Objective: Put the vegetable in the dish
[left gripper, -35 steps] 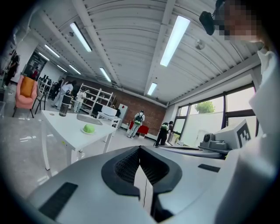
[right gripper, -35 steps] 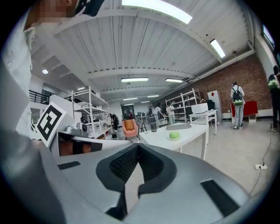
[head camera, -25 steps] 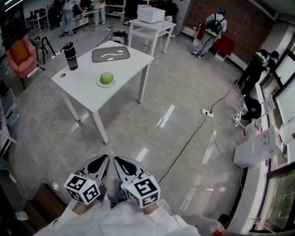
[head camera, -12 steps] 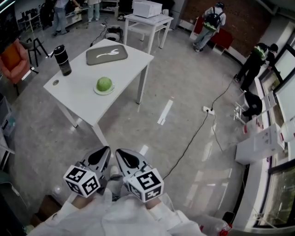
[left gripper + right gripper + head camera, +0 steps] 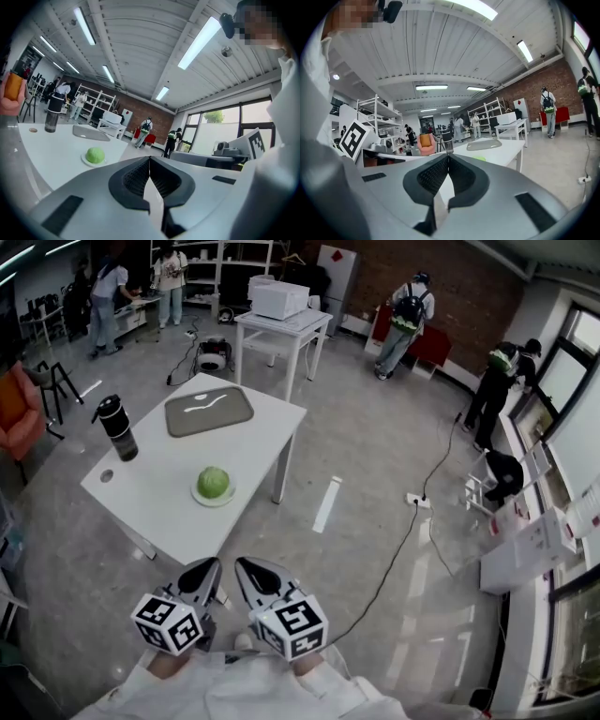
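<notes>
Cabbage (image 5: pixel 214 481) is seen on a plate (image 5: pixel 215 500), centre-left in the head view, well above the left gripper (image 5: pixel 208 565) and right gripper (image 5: pixel 244 564), held side by side at bottom centre. In the left gripper view the cabbage (image 5: pixel 95 154) lies left of shut jaws (nothing gripped). In the right gripper view the jaws are likewise shut and empty.

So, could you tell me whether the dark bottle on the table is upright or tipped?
Upright: the dark bottle stands on its base, lid uppermost.
</notes>
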A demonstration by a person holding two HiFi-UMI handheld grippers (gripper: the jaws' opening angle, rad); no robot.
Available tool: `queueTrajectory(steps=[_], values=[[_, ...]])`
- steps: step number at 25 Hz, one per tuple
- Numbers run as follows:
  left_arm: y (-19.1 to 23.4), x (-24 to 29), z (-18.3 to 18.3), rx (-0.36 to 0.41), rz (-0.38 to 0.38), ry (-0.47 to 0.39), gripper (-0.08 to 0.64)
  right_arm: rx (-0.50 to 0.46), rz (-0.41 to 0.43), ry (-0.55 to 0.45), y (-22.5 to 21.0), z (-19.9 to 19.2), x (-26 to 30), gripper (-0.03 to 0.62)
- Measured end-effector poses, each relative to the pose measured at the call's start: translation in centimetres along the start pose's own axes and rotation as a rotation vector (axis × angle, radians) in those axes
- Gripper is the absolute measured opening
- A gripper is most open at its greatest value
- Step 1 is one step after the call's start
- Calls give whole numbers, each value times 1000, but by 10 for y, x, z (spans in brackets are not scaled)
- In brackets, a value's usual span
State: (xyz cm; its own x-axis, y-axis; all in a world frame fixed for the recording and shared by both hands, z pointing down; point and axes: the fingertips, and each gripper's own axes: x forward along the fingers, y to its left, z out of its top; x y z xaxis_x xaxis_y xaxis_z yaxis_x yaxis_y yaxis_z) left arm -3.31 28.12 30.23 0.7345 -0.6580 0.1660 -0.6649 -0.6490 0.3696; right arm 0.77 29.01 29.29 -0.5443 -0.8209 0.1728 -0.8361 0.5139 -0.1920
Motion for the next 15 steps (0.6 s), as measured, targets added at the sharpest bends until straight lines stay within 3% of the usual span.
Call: queueTrajectory(steps=[5,15], values=[[32,6,0,-41,6,17,8,55,5,0,2,5,28,12],[62,33,-5,-86,-10,56,8,69,-14,59,-19,-9,63,12]])
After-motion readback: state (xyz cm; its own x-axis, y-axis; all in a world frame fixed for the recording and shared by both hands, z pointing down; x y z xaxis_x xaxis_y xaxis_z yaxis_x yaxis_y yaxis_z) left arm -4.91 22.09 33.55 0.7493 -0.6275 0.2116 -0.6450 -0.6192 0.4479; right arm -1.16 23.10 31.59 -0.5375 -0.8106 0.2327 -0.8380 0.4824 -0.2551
